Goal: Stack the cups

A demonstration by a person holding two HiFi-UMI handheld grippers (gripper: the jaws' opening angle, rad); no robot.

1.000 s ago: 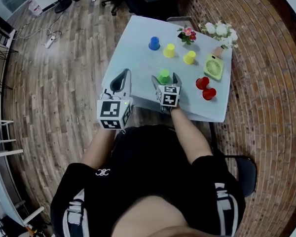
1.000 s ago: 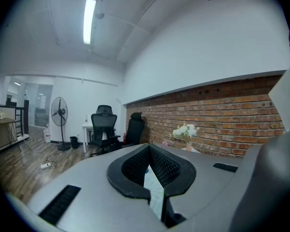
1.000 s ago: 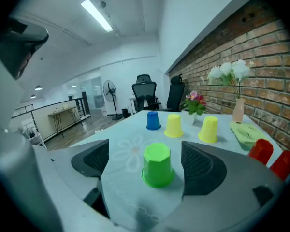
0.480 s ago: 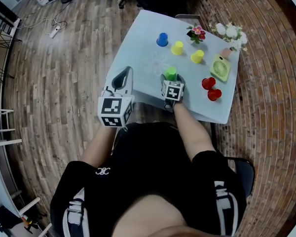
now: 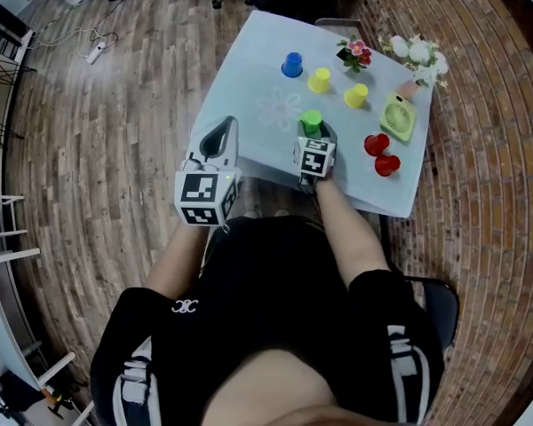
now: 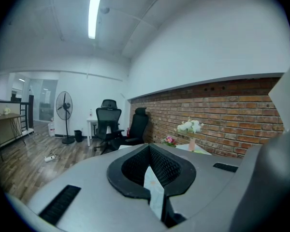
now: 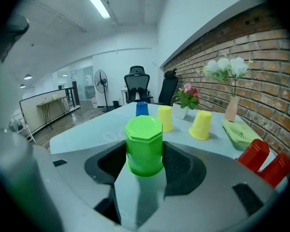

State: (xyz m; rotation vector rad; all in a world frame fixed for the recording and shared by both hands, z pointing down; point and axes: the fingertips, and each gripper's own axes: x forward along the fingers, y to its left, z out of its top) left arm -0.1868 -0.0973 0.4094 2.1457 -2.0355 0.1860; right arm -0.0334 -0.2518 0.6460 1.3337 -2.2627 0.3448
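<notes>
**Head view:** Green cup (image 5: 312, 121) mouth-down on table (image 5: 249, 87); left gripper (image 5: 224, 124) left of green cup, past the table edge.

**Left gripper view:** Clenched on nothing.

**Right gripper view:** Right gripper (image 7: 144, 151), jaws just closing, clasping green cup. Blue cup (image 7: 141, 108) and yellow cup (image 7: 165, 118) inverted beyond green cup.

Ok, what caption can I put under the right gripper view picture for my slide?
Right gripper, jaws just closing, hugs an upside-down green cup on the table.
</notes>
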